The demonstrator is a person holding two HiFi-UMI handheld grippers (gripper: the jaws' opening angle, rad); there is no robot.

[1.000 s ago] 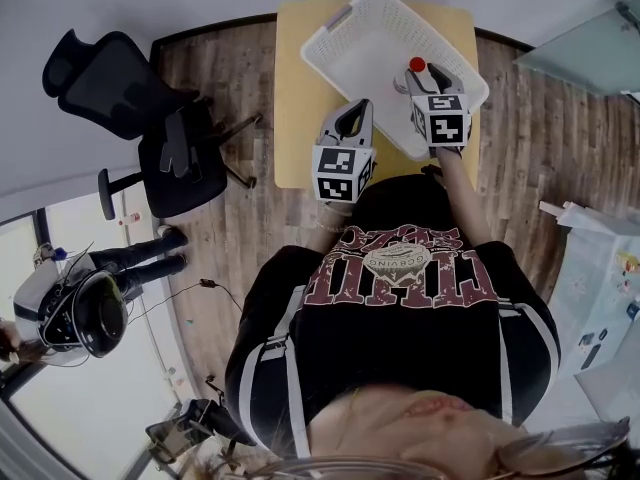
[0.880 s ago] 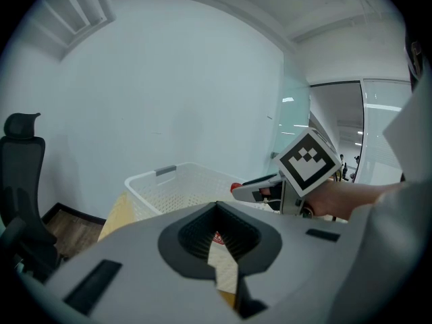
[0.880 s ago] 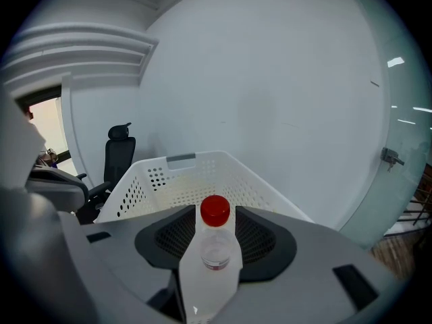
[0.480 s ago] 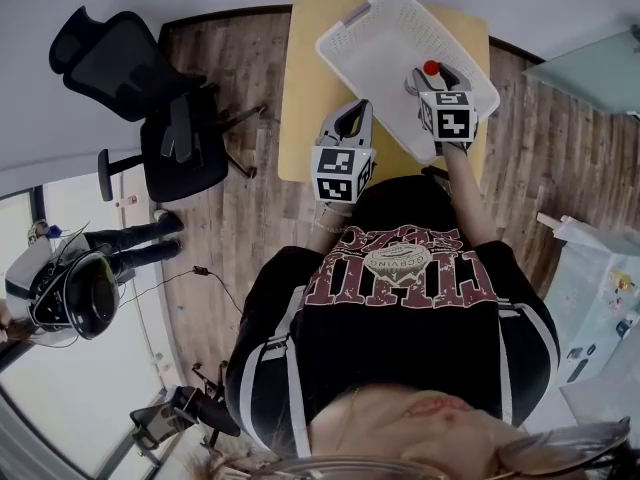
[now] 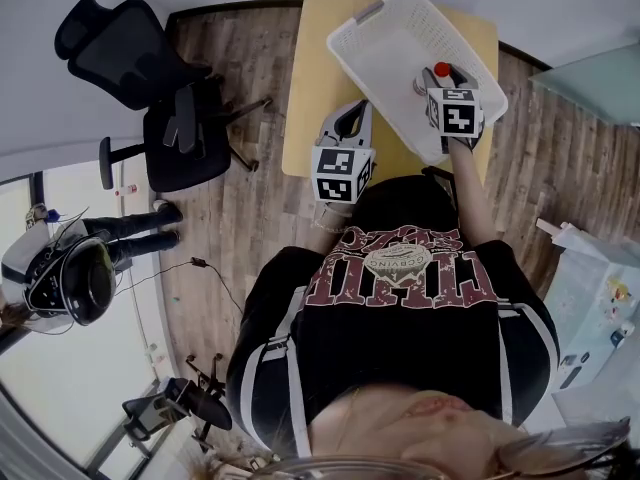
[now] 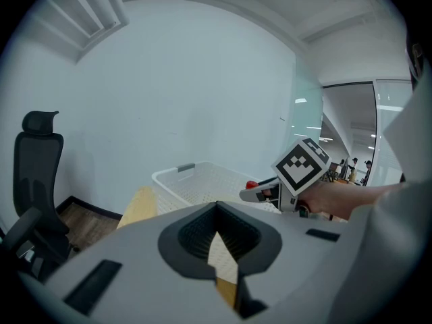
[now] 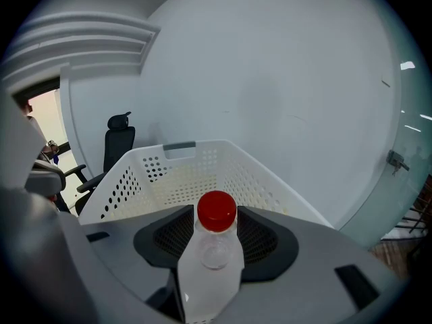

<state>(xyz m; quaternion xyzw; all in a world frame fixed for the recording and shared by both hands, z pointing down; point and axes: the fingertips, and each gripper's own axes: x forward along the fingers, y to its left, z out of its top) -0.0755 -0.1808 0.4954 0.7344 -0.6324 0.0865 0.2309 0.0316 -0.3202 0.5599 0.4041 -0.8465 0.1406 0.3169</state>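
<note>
A clear plastic bottle [image 7: 214, 265] with a red cap [image 7: 216, 211] stands upright between the jaws of my right gripper [image 7: 216, 231], which is shut on it. In the head view this gripper [image 5: 447, 86] holds the bottle [image 5: 441, 71] over the near right part of a white perforated basket [image 5: 345, 43]. The basket [image 7: 169, 160] sits on a yellow table [image 5: 310, 78]. My left gripper [image 5: 349, 118] hovers at the table's near edge, left of the basket, jaws shut on nothing. From the left gripper view [image 6: 217, 238] the right gripper [image 6: 297, 174] and red cap [image 6: 251, 184] show beside the basket [image 6: 182, 181].
A black office chair [image 5: 150, 98] stands on the wood floor left of the table. A round black-and-white object [image 5: 75, 283] lies at far left. A white surface with small items [image 5: 600, 298] is at right. A pale wall and glass partition [image 6: 337, 133] lie beyond the table.
My right gripper has edged forward over the basket with the bottle still in it. The left gripper has stayed put and turned slightly left.
</note>
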